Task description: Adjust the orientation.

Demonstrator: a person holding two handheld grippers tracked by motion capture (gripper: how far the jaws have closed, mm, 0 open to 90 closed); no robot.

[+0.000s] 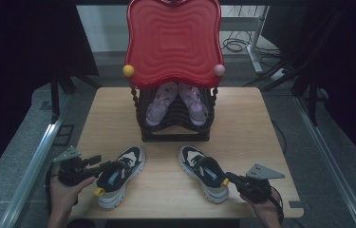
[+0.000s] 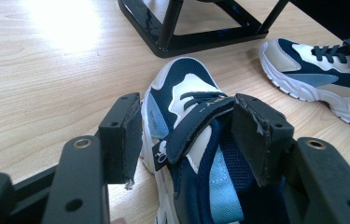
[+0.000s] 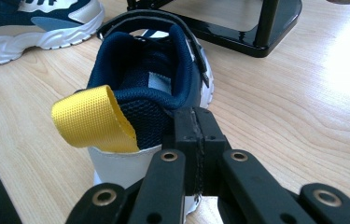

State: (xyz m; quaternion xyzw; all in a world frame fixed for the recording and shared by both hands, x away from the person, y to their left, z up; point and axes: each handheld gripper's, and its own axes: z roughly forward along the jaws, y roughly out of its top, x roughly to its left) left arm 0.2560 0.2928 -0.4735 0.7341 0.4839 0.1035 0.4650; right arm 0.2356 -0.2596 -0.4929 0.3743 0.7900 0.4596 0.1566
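Note:
Two navy-and-white sneakers lie on the wooden table (image 1: 242,118). The left sneaker (image 1: 121,173) (image 2: 186,93) has my left gripper (image 1: 113,167) (image 2: 186,133) closed across it. One pad presses its outer side. The other pad sits against the strap and tongue at the shoe's opening. Behind the right sneaker (image 1: 203,170) (image 3: 149,70), my right gripper (image 1: 228,177) (image 3: 196,126) is shut with its pads together. Its tips rest against the heel beside the yellow pull tab (image 3: 91,119), with nothing visible between them.
A black shoe rack (image 1: 175,133) (image 2: 196,39) (image 3: 256,32) stands at the table's back middle under a red wavy panel (image 1: 173,38). A pair of pink shoes (image 1: 162,104) rests on it. Dark floor and cables surround the table.

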